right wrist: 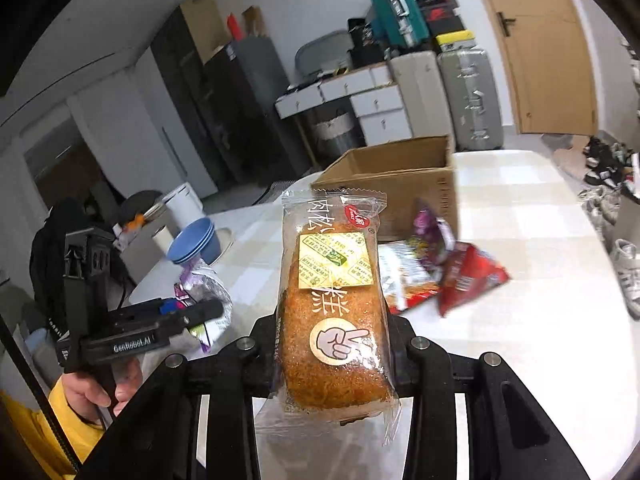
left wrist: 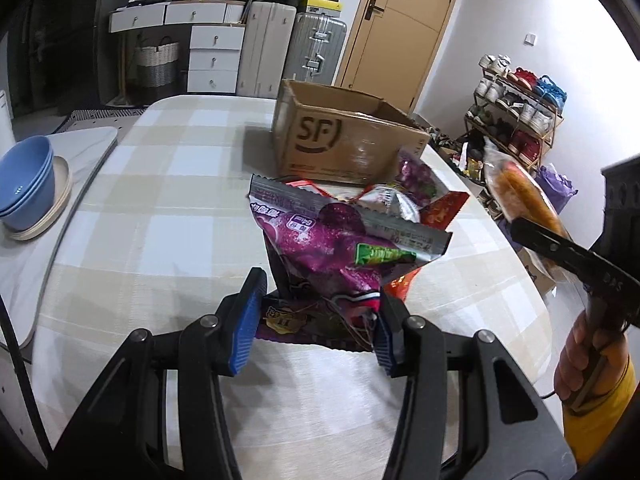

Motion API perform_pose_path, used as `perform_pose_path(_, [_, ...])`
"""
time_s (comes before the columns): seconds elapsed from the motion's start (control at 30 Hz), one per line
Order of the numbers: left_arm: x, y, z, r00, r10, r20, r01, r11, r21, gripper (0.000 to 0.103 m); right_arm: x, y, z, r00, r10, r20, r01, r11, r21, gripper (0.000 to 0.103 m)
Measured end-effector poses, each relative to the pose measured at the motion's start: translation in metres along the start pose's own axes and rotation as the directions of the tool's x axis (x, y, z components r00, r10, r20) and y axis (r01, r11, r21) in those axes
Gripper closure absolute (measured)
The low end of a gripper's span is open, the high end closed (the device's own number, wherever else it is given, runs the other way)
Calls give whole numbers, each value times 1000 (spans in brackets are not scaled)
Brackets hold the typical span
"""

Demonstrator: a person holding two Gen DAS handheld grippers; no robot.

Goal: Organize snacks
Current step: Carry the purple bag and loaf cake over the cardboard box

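Checked worktop (left wrist: 160, 184): we grip purple bag (left wrist: 332, 248) in left gripper (left wrist: 316, 324), cake pack (right wrist: 336, 312) (long axis forward) in right gripper (right wrist: 336, 344), box (right wrist: 400, 184) straight ahead.

The brown cardboard box (left wrist: 344, 140) in the upper middle of the left wrist view bears a large dark "SF" logo on its side. In the right wrist view, the black handheld gripper (right wrist: 138, 344) at lower left carries white lettering "GenRobot.AI". The clear-wrapped golden floss cake (right wrist: 334, 312) at centre shows white Chinese characters, including "肉松" and "糕", and a round sticker with a V-sign hand.
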State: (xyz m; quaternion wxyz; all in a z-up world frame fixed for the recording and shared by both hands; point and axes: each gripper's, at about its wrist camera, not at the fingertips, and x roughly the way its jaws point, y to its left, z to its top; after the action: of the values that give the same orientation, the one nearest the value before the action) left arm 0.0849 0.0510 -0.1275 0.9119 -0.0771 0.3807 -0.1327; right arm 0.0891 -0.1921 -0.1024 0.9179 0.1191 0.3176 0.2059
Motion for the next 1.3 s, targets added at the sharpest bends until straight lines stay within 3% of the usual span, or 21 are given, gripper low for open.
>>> perform_pose_path(0.07, [1, -3, -3, 1000, 10, 17, -9, 999, -33, 58, -7, -7, -9, 1000, -18, 4, 18, 1000, 13, 66])
perform_pose_path(0.3, [24, -21, -13, 998, 13, -60, -14, 1000, -4, 58, -9, -31, -35, 999, -39, -34, 42, 995, 96, 66])
perform_pose_path(0.77, [30, -22, -13, 998, 40, -58, -40, 999, -8, 58, 0, -28, -38, 999, -23, -44, 27, 996, 82, 66])
perform_pose_path(1.0, [19, -17, 7, 999, 38, -27, -38, 999, 11, 58, -5, -12, -10, 1000, -9, 7, 9, 999, 34, 66])
perform_pose_path(1.2, [12, -12, 56, 999, -7, 32, 6, 1000, 30, 57, 9, -19, 38, 999, 33, -1, -33, 998, 56, 66])
perform_pose_path(1.3, [12, -12, 83, 998, -19, 55, 16, 999, 46, 57, 15, -12, 68, 1000, 22, 10, -22, 1000, 0, 66])
